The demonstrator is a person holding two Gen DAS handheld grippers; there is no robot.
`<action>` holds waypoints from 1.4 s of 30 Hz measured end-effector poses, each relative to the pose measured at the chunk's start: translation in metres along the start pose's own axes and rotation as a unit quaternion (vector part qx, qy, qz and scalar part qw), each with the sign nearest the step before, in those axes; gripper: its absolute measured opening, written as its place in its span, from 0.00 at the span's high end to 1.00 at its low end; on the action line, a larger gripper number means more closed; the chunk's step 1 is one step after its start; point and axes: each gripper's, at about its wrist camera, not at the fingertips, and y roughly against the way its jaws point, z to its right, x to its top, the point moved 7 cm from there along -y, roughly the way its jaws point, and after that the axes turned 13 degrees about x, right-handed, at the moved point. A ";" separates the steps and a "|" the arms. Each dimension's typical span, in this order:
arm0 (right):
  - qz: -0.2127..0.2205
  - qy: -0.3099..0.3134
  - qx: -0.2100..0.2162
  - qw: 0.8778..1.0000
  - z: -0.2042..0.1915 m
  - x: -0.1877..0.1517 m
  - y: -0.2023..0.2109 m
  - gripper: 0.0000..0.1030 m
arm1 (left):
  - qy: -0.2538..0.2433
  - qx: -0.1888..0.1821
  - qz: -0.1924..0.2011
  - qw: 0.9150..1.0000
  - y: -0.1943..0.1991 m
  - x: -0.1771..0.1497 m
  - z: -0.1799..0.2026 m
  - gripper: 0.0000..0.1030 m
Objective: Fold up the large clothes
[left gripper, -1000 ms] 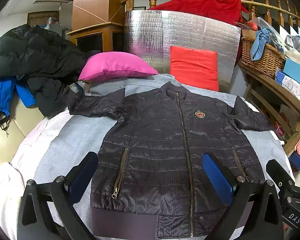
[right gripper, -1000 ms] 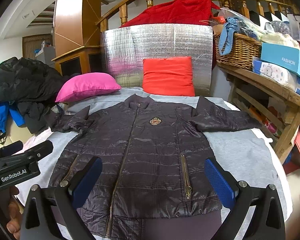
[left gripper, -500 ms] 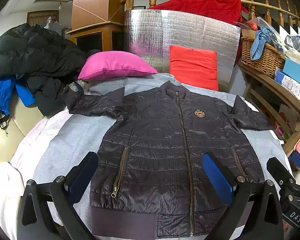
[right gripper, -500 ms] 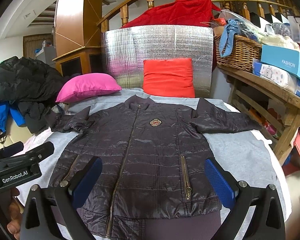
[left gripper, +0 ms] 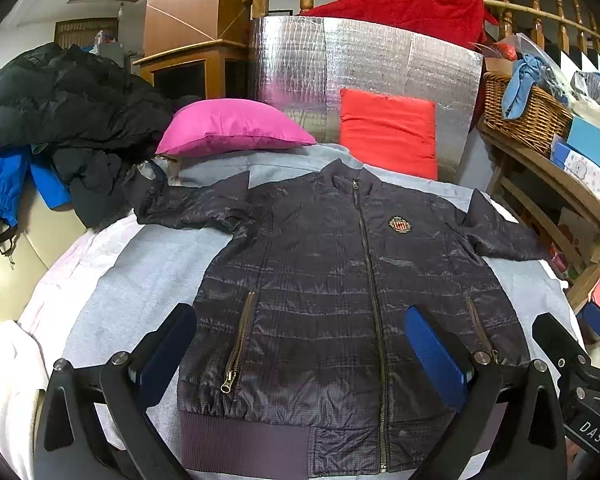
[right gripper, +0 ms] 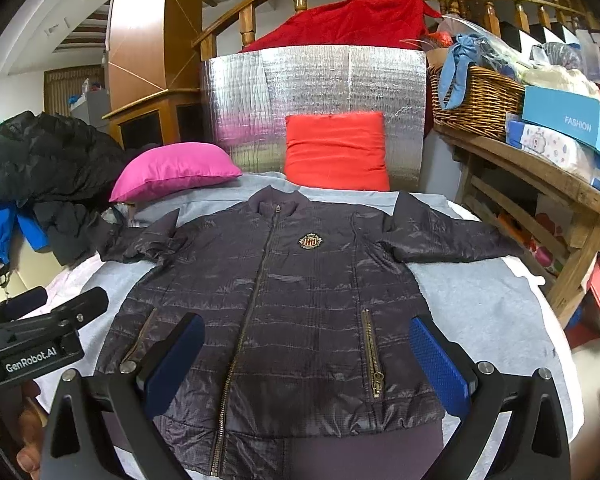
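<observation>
Zipped jacket point(left gripper: 340, 300) flat, collar far, hem near, sleeves out sideways; L gripper point(left gripper: 300, 356) & R gripper point(right gripper: 306, 364) wide apart, empty

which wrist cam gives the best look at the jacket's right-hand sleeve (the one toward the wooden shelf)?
Right wrist view. There the sleeve lies nearly full length across the grey sheet, out to its cuff end near the edge. In the left wrist view the same sleeve sits toward the frame's side, foreshortened, so its length is harder to read.
</observation>
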 end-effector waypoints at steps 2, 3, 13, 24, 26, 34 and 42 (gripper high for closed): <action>-0.002 0.002 -0.001 1.000 0.000 -0.001 -0.001 0.00 | -0.004 -0.001 -0.004 1.000 -0.002 -0.002 0.002 0.00; -0.004 0.002 -0.001 1.000 0.001 -0.001 -0.001 0.00 | -0.006 0.000 -0.005 1.000 -0.003 -0.002 0.002 0.00; -0.004 -0.005 -0.003 1.000 0.004 -0.001 -0.002 0.00 | -0.011 -0.001 -0.006 1.000 -0.004 -0.005 0.006 0.00; -0.009 -0.006 -0.003 1.000 0.005 -0.002 -0.007 0.00 | -0.014 -0.001 -0.012 1.000 -0.009 -0.008 0.009 0.00; -0.009 -0.006 -0.003 1.000 0.005 -0.001 -0.008 0.00 | -0.014 -0.002 -0.013 1.000 -0.010 -0.008 0.009 0.00; -0.008 -0.003 -0.005 1.000 0.006 0.001 -0.010 0.00 | -0.009 -0.004 -0.018 1.000 -0.014 -0.008 0.010 0.00; -0.013 -0.010 -0.003 1.000 0.010 -0.002 -0.015 0.00 | -0.012 -0.003 -0.019 1.000 -0.017 -0.007 0.012 0.00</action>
